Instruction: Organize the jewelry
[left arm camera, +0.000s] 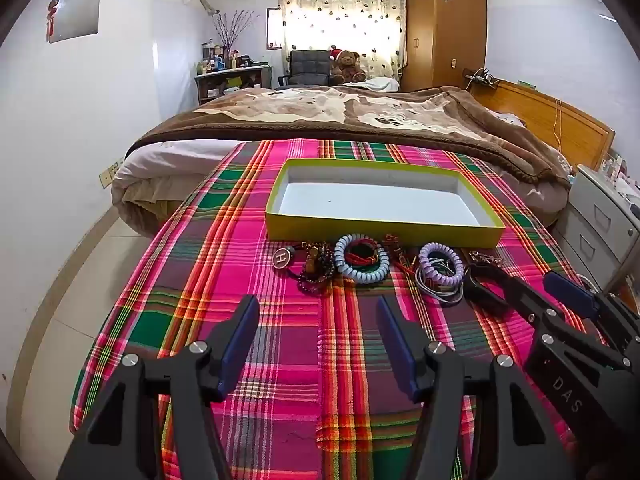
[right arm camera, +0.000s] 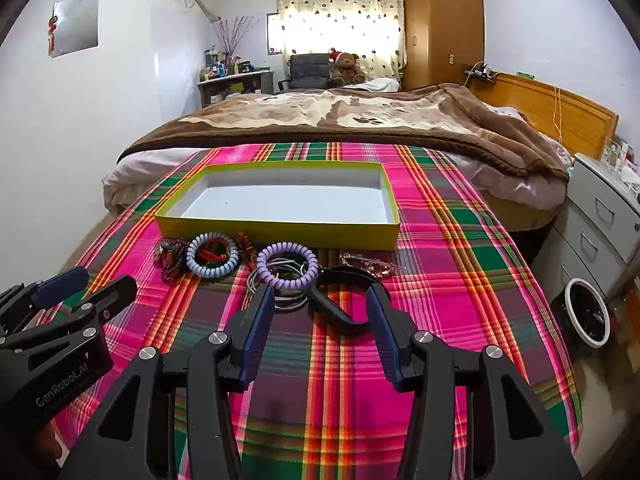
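A row of jewelry lies on the plaid cloth in front of an empty yellow-green box: a round H pendant, dark bead bracelets, a blue spiral band, a purple spiral band, a black wristband and a thin chain. My left gripper is open and empty, short of the beads. My right gripper is open, its fingers on either side of the black wristband.
The plaid cloth covers a table at the foot of a bed with a brown blanket. A grey drawer unit and a round bin stand to the right. The floor drops away on the left.
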Tool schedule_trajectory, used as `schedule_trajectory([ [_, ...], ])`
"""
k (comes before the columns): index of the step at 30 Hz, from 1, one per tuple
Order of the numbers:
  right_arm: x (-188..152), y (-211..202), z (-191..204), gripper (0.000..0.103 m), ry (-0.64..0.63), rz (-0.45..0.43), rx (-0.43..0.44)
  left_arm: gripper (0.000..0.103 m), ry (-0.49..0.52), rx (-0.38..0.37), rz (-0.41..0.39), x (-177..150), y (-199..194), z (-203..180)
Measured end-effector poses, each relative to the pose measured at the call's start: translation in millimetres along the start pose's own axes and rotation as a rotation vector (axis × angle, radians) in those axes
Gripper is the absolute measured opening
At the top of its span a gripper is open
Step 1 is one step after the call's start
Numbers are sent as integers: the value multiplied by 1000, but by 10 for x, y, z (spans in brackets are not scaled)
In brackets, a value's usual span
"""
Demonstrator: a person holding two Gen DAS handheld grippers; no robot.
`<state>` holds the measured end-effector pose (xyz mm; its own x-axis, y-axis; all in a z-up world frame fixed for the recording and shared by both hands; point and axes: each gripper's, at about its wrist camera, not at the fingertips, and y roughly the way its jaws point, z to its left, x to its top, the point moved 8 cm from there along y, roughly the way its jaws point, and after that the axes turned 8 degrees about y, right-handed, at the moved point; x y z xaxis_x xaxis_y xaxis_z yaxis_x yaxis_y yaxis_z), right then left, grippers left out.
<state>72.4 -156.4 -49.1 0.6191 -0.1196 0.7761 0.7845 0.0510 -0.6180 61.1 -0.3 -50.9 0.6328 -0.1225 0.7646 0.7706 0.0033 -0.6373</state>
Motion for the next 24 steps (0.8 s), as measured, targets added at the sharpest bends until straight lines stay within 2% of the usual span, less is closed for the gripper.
schedule_trajectory([
  [24,9,-19,7,49,1,5,4,63,-9,-10,16,-3,-17,8],
])
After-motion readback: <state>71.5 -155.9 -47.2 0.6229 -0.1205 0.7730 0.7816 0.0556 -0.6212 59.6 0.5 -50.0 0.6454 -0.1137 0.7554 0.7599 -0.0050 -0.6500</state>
